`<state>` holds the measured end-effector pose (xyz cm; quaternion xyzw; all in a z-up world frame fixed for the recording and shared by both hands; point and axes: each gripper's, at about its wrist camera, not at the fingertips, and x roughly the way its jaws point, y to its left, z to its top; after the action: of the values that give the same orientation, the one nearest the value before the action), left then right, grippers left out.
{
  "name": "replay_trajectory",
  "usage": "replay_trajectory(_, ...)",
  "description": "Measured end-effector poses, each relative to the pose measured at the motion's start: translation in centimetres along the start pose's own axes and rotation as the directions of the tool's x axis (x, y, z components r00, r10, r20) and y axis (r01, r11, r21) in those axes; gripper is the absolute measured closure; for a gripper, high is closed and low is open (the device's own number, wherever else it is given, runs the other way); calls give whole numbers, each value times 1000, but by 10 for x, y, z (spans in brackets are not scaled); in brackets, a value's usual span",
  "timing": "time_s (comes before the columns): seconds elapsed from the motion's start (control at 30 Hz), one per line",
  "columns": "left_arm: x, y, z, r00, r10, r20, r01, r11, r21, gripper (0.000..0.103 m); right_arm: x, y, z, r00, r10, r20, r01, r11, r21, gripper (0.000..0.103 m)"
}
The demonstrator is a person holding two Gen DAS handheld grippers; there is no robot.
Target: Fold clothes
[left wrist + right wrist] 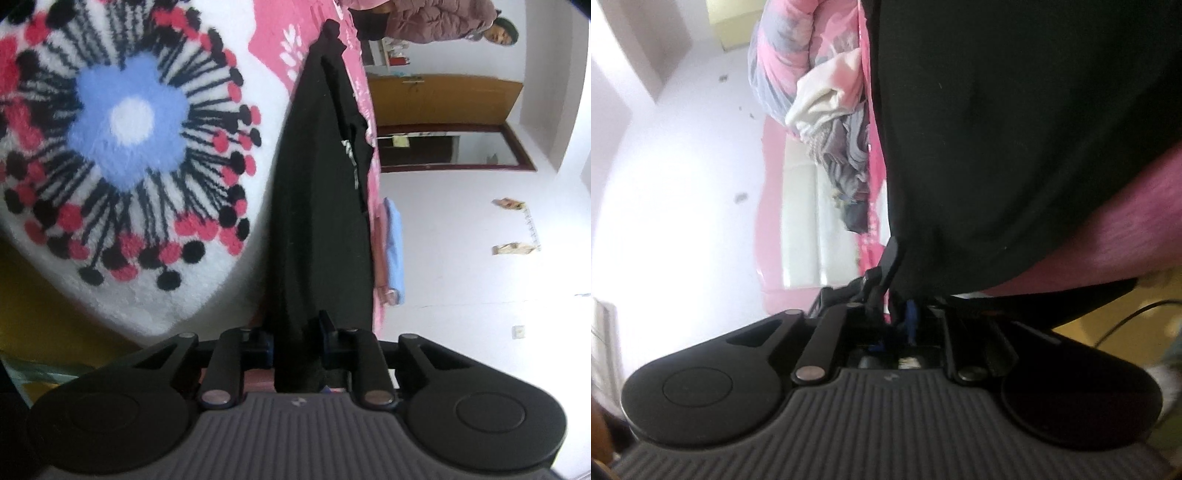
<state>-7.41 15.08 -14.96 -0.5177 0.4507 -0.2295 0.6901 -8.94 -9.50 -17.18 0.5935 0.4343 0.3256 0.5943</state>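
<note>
A black garment (317,203) stretches away from my left gripper (295,332) over the pink bed; it fills the gap between the jaws, which are shut on its near end. A small pale print shows on its right fold. In the right wrist view the same black garment (997,129) hangs close across the upper right and gathers toward my right gripper (905,280). One black finger (891,254) shows at the cloth's edge. The other finger is buried under cloth, so I cannot tell whether the pads press on it.
A fluffy white blanket with a blue, red and black flower (125,122) lies left of the garment on the pink sheet (269,29). A folded blue cloth (393,251), a wooden door (443,99) and a person in a puffy jacket (436,18) are beyond. Piled clothes (820,99) sit by a magenta sleeve (1126,229).
</note>
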Motion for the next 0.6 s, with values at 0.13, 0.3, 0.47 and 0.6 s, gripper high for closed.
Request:
replay_trajectory(0.13, 3, -13, -1, 997, 73, 4, -73, 995, 70, 85, -40, 21, -3, 997, -45, 58, 52, 990, -128, 72)
replay_trajectory(0.3, 7, -27, -3, 987, 159, 11, -159, 975, 153, 85, -129, 69, 1, 951, -115, 287, 215, 912, -348, 71)
replay_trajectory(0.47, 15, -36, -5, 977, 211, 9, -208, 959, 192, 85, -243, 92, 27, 685, -279, 673, 590, 754, -288, 70)
replay_trajectory(0.6, 21, -43, -9, 969, 245, 21, -244, 946, 214, 85, -285, 76, 56, 575, -372, 729, 684, 707, -179, 69)
